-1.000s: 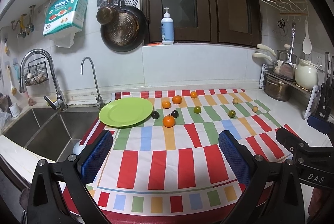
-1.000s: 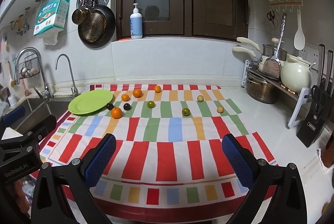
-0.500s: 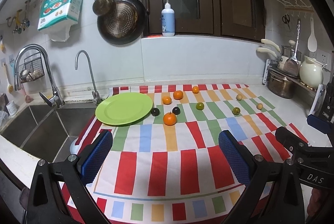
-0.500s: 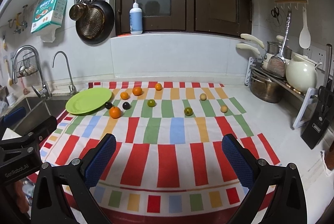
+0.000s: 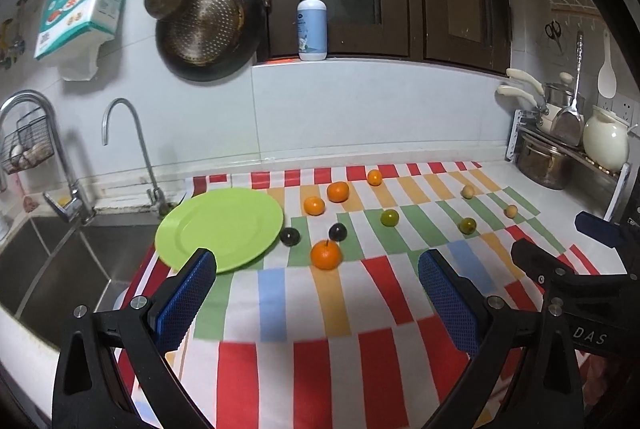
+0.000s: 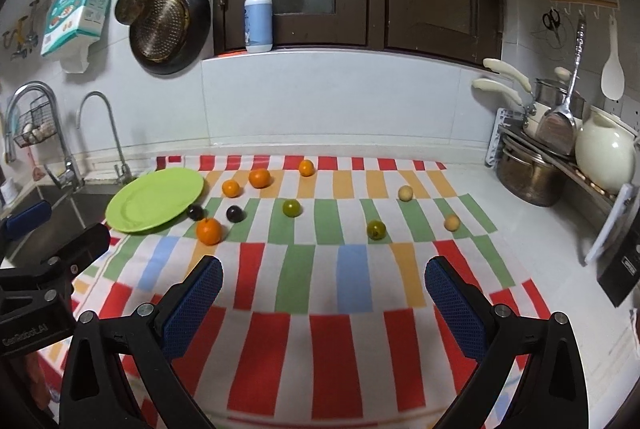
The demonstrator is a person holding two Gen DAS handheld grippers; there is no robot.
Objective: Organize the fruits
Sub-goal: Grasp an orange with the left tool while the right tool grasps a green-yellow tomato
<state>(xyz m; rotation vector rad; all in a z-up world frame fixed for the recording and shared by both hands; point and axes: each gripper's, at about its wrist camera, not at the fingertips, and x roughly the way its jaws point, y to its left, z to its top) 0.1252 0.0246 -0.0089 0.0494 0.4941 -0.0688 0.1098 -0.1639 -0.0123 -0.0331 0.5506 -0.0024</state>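
Fruit is lying loose on the striped cloth, none yet on the green plate sitting at the left by the sink. Beside the plate, two dark plums and an orange are waiting; green and pale fruits are scattered further right. Both tools are hanging empty, jaws spread wide — left gripper, right gripper. These small fruits are probably light, smooth and ready to roll — best pinched gently across the middle.
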